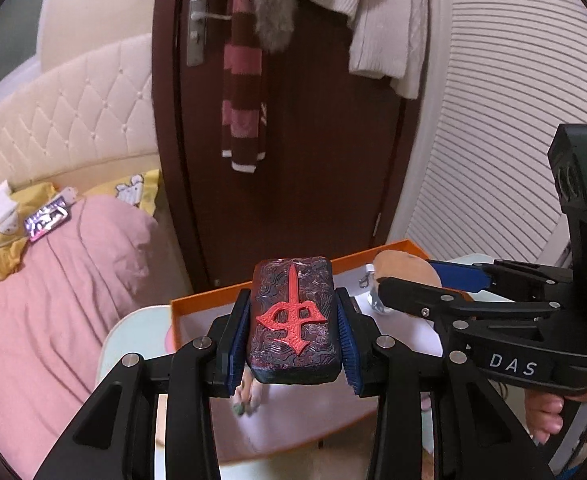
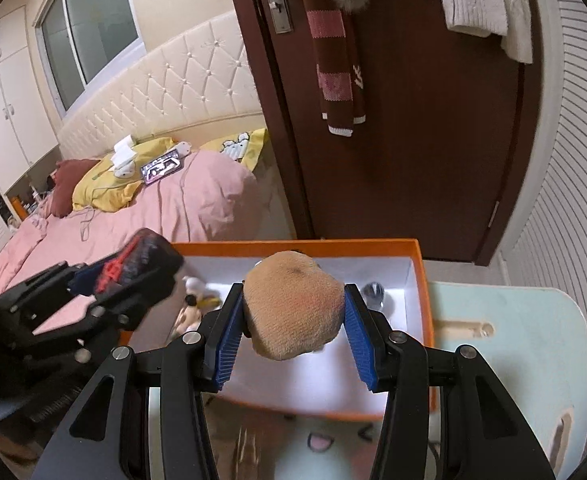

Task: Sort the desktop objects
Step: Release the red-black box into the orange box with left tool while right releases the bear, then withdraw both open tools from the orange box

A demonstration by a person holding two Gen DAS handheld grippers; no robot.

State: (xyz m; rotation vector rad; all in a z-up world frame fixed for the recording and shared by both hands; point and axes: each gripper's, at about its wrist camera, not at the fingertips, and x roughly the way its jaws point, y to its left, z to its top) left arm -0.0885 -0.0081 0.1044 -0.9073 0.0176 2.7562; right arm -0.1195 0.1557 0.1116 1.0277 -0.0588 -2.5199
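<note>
My left gripper [image 1: 293, 320] is shut on a dark mahjong-tile block [image 1: 293, 316] with a raised red character, held above the near left part of the orange box [image 1: 209, 298]. My right gripper [image 2: 293, 320] is shut on a tan plush toy [image 2: 293, 304], held over the orange box [image 2: 423, 276] with its white inside. The left gripper and block also show in the right wrist view [image 2: 133, 268], at the box's left side. The right gripper and plush show in the left wrist view [image 1: 409, 276].
Inside the box lie a small white-and-yellow plush figure [image 2: 195, 288] and a clear glass ball [image 2: 373, 294]. The box stands on a pale blue table [image 2: 533, 320]. A pink bed [image 2: 153, 208] lies left; a brown door [image 2: 413, 120] stands behind.
</note>
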